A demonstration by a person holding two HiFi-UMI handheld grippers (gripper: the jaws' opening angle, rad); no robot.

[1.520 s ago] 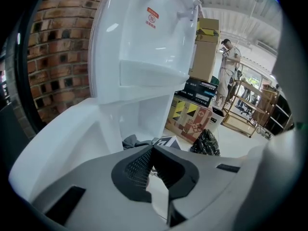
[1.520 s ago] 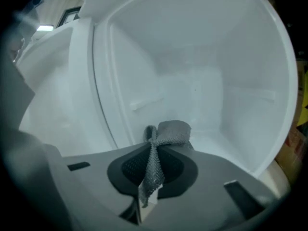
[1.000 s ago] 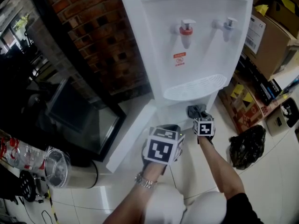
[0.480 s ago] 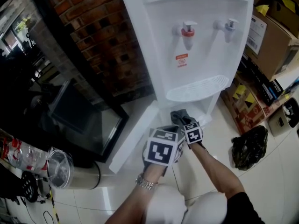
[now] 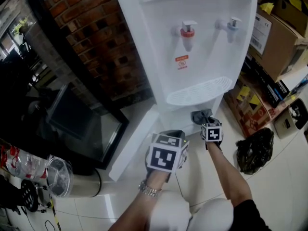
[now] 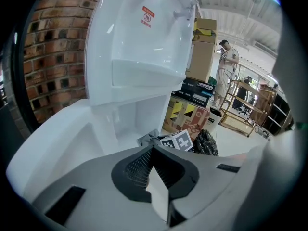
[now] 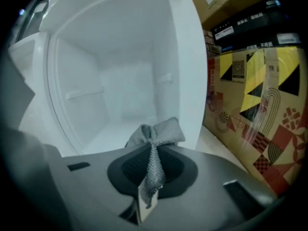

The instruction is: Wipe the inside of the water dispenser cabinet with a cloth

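Pinching cloth [image 7: 163,131], right tongs [image 7: 152,153] at open cabinet [image 7: 115,71]; tiled floor [image 5: 272,189]

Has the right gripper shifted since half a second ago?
Yes. Against the drip tray, the right gripper has swung right, from under the tray's middle to under its right end, cloth clamped in its jaws.

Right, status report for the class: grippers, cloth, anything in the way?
Right gripper shut on grey cloth, at the mouth of the open cabinet. Left gripper shut, empty, held back beside the door. Nothing seen blocking the opening.
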